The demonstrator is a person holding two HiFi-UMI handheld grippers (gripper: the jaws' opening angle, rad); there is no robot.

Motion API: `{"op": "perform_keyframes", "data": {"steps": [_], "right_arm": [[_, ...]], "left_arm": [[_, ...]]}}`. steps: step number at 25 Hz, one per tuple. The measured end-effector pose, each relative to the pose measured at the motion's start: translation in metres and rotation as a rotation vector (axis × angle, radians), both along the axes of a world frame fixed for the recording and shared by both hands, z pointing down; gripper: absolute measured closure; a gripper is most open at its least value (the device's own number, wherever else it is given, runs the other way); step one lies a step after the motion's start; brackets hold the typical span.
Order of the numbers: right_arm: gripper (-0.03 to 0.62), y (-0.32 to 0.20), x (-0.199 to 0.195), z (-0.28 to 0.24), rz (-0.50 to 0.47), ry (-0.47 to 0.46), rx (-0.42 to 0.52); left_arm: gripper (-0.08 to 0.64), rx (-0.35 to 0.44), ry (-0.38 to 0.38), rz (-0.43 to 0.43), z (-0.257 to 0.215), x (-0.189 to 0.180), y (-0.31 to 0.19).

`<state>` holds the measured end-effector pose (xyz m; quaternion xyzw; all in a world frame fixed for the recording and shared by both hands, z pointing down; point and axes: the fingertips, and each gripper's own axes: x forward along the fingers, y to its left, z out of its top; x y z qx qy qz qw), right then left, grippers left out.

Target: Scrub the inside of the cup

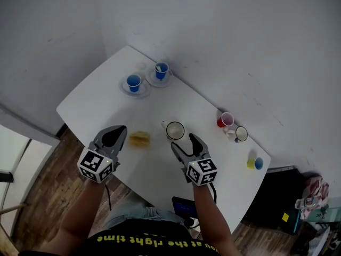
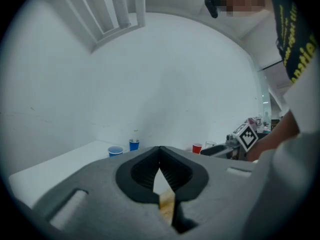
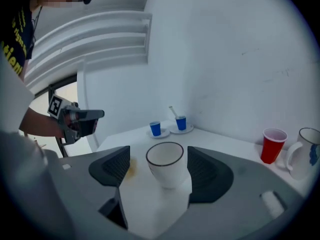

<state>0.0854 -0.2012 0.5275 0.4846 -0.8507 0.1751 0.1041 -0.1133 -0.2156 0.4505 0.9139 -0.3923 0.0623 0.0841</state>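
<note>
While scrubbing has evidently not begun, the white table [image 1: 96, 103] carries everything. The right gripper [image 3: 159, 160], jaws apart, flanks the untouched white cup [image 3: 167, 173]. The left gripper [image 2: 160, 154], jaws together on nothing, points toward the yellow sponge [image 1: 139, 138] beside the cup. Grasping and scrubbing remain.

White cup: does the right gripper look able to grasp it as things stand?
Probably yes: the right gripper's fingers stand apart, the white cup sits upright in line between them, and nothing lies in the way.
</note>
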Motion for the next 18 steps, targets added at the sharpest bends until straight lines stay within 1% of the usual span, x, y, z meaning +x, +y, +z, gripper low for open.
{"op": "perform_keyframes", "data": {"steps": [2, 5, 8, 9, 14, 18], "right_arm": [[0.212, -0.008, -0.003, 0.016, -0.009, 0.038, -0.02], [0.196, -0.019, -0.007, 0.035, -0.005, 0.114, -0.012], [0.147, -0.027, -0.007, 0.055, 0.008, 0.167, -0.01], [0.143, -0.029, -0.008, 0.063, 0.003, 0.179, -0.016], [0.14, -0.039, -0.018, 0.087, -0.034, 0.227, -0.031], [0.143, -0.047, -0.018, 0.092, -0.038, 0.222, -0.043]], "left_arm": [[0.56, -0.003, -0.003, 0.003, 0.001, 0.0, -0.002], [0.56, -0.015, 0.007, -0.004, 0.002, 0.001, -0.006], [0.56, -0.019, 0.016, -0.004, 0.002, 0.004, -0.008], [0.56, -0.017, 0.014, -0.002, 0.003, 0.005, -0.009], [0.56, -0.018, 0.007, -0.006, 0.005, 0.002, -0.013], [0.56, -0.032, 0.0, -0.013, 0.012, -0.003, -0.014]]}}
